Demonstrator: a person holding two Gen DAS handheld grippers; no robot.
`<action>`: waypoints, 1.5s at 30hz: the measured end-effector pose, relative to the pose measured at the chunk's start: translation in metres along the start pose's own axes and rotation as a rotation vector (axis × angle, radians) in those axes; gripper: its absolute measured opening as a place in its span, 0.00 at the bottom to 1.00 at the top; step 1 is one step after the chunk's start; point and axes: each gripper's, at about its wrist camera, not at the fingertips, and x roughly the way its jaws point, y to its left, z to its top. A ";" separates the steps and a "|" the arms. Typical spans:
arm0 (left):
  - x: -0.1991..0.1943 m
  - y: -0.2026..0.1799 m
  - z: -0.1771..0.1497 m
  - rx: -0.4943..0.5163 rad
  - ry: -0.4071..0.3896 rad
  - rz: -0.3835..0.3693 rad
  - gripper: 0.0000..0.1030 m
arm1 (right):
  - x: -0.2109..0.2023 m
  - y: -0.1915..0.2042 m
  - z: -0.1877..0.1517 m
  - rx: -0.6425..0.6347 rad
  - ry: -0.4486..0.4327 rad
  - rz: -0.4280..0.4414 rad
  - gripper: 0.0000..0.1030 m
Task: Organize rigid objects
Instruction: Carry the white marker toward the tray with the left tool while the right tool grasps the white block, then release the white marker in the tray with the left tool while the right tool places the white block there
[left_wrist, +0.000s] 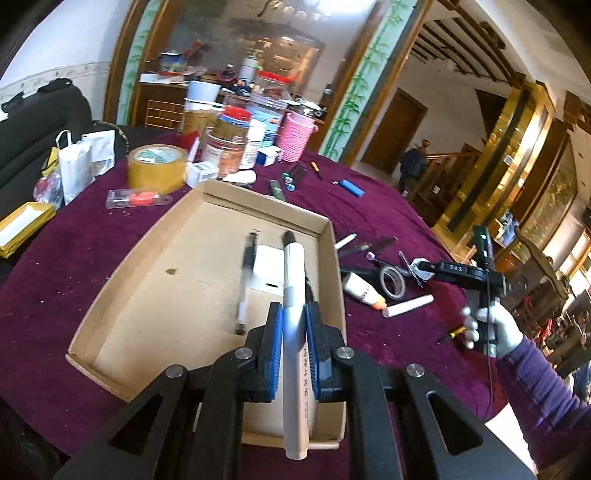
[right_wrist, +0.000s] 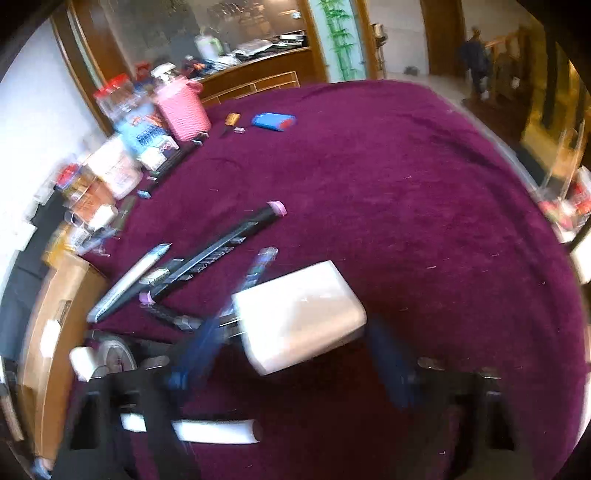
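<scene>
Mid-sorting: left gripper (left_wrist: 294, 334) clamped narrow on a white marker (left_wrist: 293, 295), carried over the cardboard tray (left_wrist: 207, 206) where a black pen (left_wrist: 246, 273) already lies. Right gripper (right_wrist: 295, 354) over the purple counter (right_wrist: 424, 203) with jaws half wide around a pale block (right_wrist: 299, 314) — contact too blurred to tell. Next, probably: lower the marker beside the pen, release, then secure the block — loose pens well apart.
</scene>
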 end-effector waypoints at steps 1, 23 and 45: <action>0.001 0.001 0.001 -0.005 0.002 0.001 0.12 | -0.001 0.000 0.000 -0.005 0.000 -0.005 0.63; 0.106 0.044 0.066 -0.035 0.259 0.130 0.12 | -0.050 0.061 -0.011 0.001 -0.060 0.211 0.58; 0.047 0.077 0.065 -0.123 0.100 0.038 0.54 | 0.023 0.269 0.016 -0.166 0.121 0.473 0.58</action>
